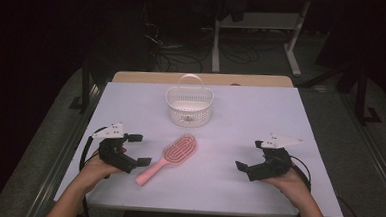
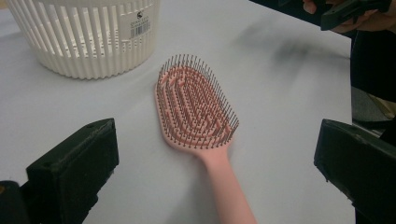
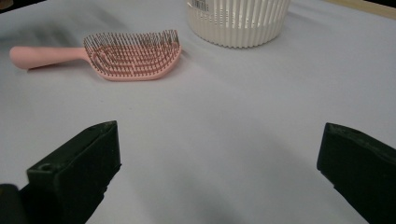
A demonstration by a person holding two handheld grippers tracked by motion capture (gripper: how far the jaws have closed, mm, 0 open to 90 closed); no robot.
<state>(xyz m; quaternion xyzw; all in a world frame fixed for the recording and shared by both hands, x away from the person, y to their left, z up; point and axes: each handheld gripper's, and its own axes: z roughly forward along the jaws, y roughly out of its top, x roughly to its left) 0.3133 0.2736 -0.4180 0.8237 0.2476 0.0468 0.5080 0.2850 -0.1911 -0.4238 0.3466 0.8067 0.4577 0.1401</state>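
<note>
**Both grippers wide open, pink hairbrush lies free between them**

The white rectangular table top (image 1: 240,121) carries everything. Near its far edge stands the white slotted plastic basket with a thin arched handle (image 1: 189,106); in the left gripper view its upper part is cut off by the picture edge, and a small barcode label is seen on its wall.

The left black two-jaw gripper (image 1: 139,149), held in the person's left hand (image 1: 95,168), has its jaws spread far apart and grips nothing. The handle end of the brush is just beside its nearer jaw, but I cannot tell if they touch. The right black two-jaw gripper (image 1: 249,154), held in the right hand (image 1: 290,181), is also opened wide and holds nothing; it is well apart from the brush.

The pink plastic paddle hairbrush with dark bristles (image 1: 171,156) lies flat on the table, bristles up, in front of the basket and apart from it, its head towards the basket. In the left gripper view the end of its handle is cut off at the bottom edge.
</note>
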